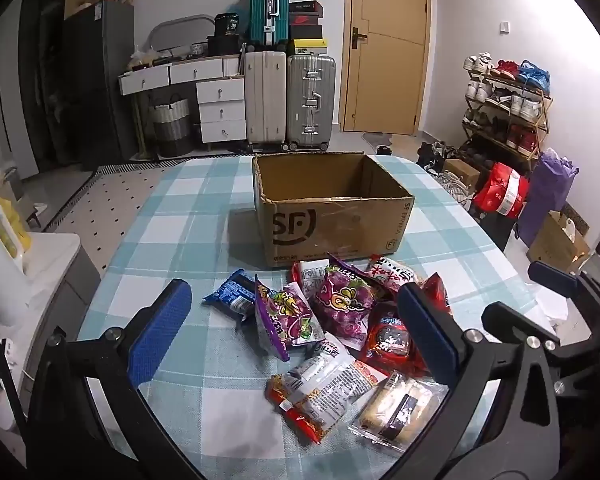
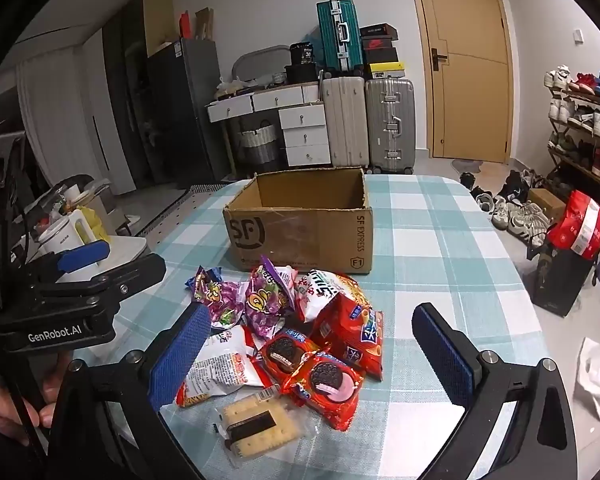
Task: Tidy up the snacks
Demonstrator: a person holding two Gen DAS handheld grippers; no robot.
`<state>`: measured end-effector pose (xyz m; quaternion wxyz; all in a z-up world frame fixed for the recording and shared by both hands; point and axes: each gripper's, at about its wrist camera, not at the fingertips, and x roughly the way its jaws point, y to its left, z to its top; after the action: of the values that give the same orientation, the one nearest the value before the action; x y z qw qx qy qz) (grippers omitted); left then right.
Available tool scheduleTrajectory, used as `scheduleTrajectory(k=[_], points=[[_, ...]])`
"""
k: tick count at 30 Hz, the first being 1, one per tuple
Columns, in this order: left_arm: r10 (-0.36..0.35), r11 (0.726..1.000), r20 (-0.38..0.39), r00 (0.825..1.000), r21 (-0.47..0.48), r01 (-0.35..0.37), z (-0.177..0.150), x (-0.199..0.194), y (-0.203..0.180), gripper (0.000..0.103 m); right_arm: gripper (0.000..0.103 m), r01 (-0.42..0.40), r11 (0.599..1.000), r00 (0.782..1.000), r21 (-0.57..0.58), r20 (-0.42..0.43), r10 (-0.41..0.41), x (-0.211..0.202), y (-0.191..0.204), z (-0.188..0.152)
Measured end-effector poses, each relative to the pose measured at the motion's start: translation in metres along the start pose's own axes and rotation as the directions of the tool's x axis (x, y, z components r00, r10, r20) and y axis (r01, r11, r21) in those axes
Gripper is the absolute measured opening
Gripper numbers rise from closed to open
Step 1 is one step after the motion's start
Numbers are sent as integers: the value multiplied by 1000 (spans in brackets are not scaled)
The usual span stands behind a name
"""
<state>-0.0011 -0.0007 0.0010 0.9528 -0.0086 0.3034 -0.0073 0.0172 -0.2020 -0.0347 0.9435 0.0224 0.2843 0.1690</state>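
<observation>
Several snack packets lie in a pile (image 1: 340, 320) (image 2: 284, 332) on the checked tablecloth: purple candy bags (image 1: 342, 304) (image 2: 266, 300), red cookie packs (image 2: 324, 384), a blue packet (image 1: 232, 294), a clear cracker pack (image 2: 256, 428). Behind the pile stands an open, empty cardboard box (image 1: 332, 224) (image 2: 300, 236). My left gripper (image 1: 294, 334) hangs open over the pile's near side, nothing between its blue pads. My right gripper (image 2: 314, 354) is also open above the pile, empty. The left gripper's body (image 2: 72, 304) shows at the left of the right wrist view.
The table (image 1: 180, 216) (image 2: 440, 240) has bare cloth to the left and right of the box. A white kettle (image 1: 0, 248) stands on a side cabinet at left. Suitcases, drawers, a door and a shoe rack (image 1: 508, 108) fill the room behind.
</observation>
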Motion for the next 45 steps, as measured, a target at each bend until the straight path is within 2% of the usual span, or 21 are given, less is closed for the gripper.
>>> scheduleTrajectory(k=[16,45], points=[[-10,1000,11,1000,7,10,-2,-11,0,102,102,-1,1000,1000,17,8,1,-12,-7,1],[-11,1000,2,1000,3,11,-8,-10,2,102,102,6,1000,1000,5,18,-6,-10,-1,1]])
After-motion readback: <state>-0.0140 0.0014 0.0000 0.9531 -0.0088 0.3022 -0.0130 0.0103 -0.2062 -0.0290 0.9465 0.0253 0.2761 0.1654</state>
